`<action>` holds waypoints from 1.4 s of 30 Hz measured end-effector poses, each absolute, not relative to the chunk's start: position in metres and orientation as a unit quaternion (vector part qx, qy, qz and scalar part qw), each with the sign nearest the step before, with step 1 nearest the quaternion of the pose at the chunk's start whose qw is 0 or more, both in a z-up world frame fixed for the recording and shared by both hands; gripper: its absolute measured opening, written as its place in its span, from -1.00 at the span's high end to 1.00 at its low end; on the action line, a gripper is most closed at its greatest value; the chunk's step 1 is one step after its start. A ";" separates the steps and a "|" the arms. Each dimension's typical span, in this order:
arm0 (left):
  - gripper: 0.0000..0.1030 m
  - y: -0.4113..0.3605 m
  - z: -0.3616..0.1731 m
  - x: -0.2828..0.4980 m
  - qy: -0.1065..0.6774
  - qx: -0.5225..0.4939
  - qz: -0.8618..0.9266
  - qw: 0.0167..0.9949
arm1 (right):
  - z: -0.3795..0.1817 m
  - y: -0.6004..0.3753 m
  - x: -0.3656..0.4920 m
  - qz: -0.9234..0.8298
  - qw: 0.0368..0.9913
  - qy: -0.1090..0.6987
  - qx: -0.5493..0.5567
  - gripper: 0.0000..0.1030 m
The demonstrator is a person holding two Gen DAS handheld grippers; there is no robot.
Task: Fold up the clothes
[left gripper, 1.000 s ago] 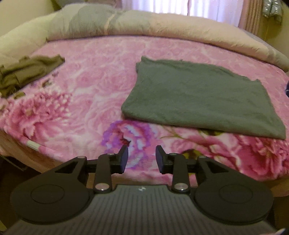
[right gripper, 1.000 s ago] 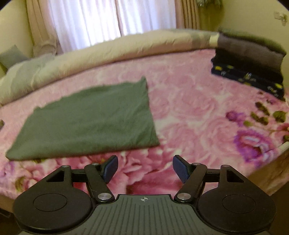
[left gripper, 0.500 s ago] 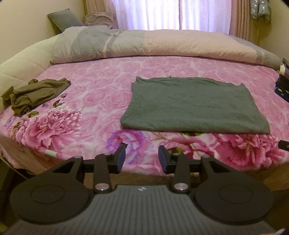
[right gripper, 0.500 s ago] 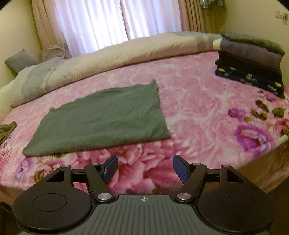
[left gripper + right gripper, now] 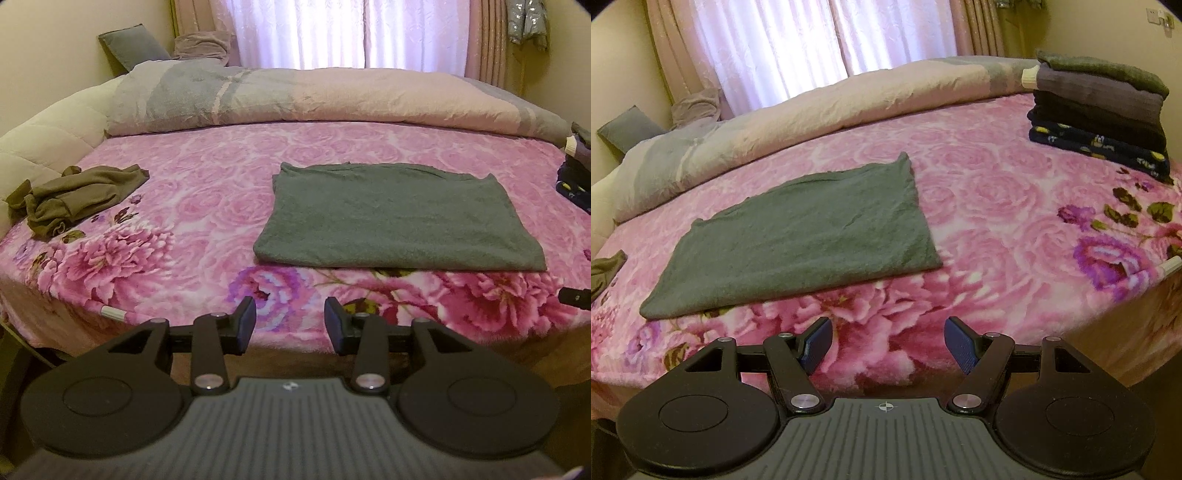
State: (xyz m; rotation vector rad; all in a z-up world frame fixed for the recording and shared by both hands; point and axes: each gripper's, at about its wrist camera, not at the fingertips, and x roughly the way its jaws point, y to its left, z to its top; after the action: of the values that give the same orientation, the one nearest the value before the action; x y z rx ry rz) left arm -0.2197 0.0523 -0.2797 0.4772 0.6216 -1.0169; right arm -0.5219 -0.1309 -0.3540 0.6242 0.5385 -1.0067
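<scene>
On a bed spread with a pink floral blanket (image 5: 207,192), a grey-green garment (image 5: 391,218) lies folded flat into a rectangle, the landmark of the scene. Just short of its near edge, above the blanket's rim, the left gripper (image 5: 290,325) hangs with its jaws parted and nothing between them; they have just been opening. The right gripper (image 5: 886,343), also on the near side of the garment and toward its right corner, holds its blue-padded fingers (image 5: 960,345) wide apart, likewise empty and clear of the cloth. Left of the garment and well apart from it, a crumpled olive-brown garment (image 5: 74,197) sits in a heap near the blanket's edge. To the right of the folded piece, well apart, a stack of folded clothes (image 5: 1100,110) stands with a dark patterned item at the bottom. Beyond the garment, a rolled duvet (image 5: 314,99) in cream and grey runs across the bed below a curtained window (image 5: 343,33).
</scene>
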 end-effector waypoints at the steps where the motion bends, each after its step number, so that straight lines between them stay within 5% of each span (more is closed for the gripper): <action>1: 0.29 0.051 -0.281 -0.217 0.290 0.220 -0.479 0.799 | -0.355 -0.131 -0.521 -0.469 0.795 0.250 0.293 -0.37; 5: 0.29 0.042 -0.288 -0.205 0.302 0.213 -0.495 0.787 | -0.361 -0.139 -0.526 -0.452 0.791 0.219 0.349 -0.37; 13: 0.32 -0.003 -0.315 -0.175 0.334 0.183 -0.541 0.750 | -0.402 -0.194 -0.561 -0.370 0.716 0.035 0.591 -0.36; 32: 0.38 -0.127 -0.402 -0.119 0.376 0.209 -0.559 0.708 | -0.422 -0.266 -0.561 -0.435 0.684 0.064 0.582 -0.30; 42: 0.39 -0.131 -0.374 -0.076 0.406 0.120 -0.561 0.712 | -0.443 -0.376 -0.534 -0.306 0.766 0.145 0.547 -0.30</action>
State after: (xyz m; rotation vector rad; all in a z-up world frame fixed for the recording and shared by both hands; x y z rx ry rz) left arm -0.0762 -0.1307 -0.3738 0.2652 0.8995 -1.2437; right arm -0.5343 -0.3759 -0.4429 1.1880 0.3141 -0.6648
